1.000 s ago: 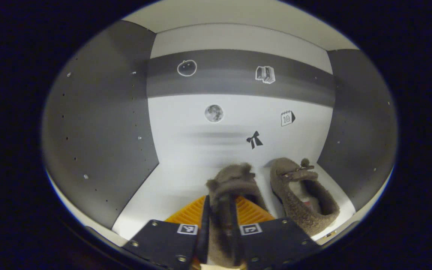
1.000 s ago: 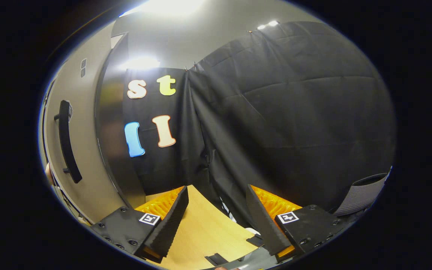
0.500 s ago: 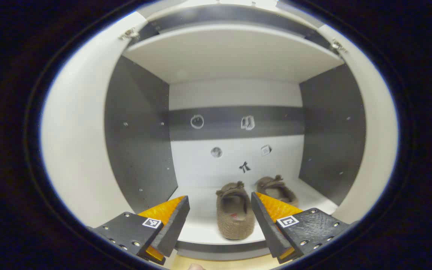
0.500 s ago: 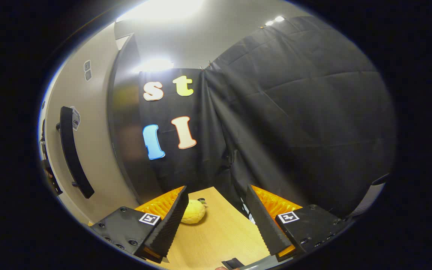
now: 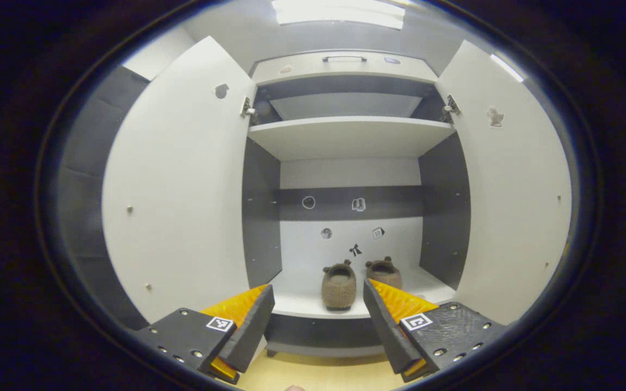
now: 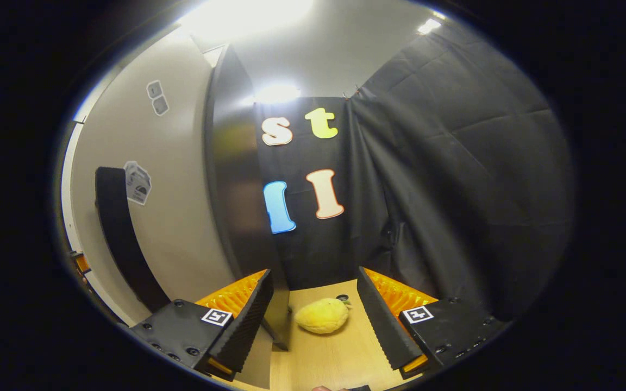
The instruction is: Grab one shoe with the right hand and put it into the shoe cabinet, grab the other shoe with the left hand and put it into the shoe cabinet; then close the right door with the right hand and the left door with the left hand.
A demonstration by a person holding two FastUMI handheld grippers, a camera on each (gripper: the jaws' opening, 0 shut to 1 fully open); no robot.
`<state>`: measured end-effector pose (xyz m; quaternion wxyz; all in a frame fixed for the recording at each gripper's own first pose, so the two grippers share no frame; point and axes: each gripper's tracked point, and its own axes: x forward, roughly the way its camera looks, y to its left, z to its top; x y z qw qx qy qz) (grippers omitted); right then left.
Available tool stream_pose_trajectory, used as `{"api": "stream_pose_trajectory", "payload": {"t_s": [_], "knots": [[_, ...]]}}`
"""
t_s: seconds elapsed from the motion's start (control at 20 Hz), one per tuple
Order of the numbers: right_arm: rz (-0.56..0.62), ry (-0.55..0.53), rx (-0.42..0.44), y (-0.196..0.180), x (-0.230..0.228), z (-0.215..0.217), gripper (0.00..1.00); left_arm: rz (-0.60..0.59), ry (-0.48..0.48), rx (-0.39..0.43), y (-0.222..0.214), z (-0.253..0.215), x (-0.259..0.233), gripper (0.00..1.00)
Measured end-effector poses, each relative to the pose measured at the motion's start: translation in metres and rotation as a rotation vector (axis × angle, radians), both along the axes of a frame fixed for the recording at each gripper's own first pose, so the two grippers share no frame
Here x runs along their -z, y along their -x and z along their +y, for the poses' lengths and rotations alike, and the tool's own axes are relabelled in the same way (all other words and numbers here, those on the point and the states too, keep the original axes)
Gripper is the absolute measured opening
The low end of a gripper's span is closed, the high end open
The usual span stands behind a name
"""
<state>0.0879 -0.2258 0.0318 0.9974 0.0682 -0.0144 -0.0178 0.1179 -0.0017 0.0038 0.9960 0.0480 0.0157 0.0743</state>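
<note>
Backing away, the left gripper (image 5: pixel 318 320) now hangs open and empty before the shoe cabinet (image 5: pixel 345 136); two shoes (image 5: pixel 339 287) sit at frame centre, two doors (image 5: pixel 182 184) stand open. Right gripper (image 6: pixel 315 315) is open too.

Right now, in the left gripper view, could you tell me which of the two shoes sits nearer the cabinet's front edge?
The left shoe; the right shoe sits farther back.

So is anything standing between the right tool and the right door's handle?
Nothing visible does. The right tool, open, points past the door's edge; the black handle sits up-left on the right door. A yellow plush lies on the floor.
</note>
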Motion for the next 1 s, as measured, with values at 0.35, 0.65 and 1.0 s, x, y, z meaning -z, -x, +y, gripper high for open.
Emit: {"api": "stream_pose_trajectory", "payload": {"t_s": [0.35,0.65,1.0], "knots": [[-0.073,-0.032,-0.017,0.029,-0.056,0.033,0.98,0.112,-0.034,0.141,0.051,0.004,0.046,1.0],[-0.127,0.043,0.075,0.064,-0.079,0.053,0.98,0.129,0.079,0.194,0.075,0.029,0.06,0.95],[-0.113,0.075,0.136,0.069,-0.078,0.067,0.98,0.131,0.125,0.203,0.092,0.06,0.069,0.95]]}}
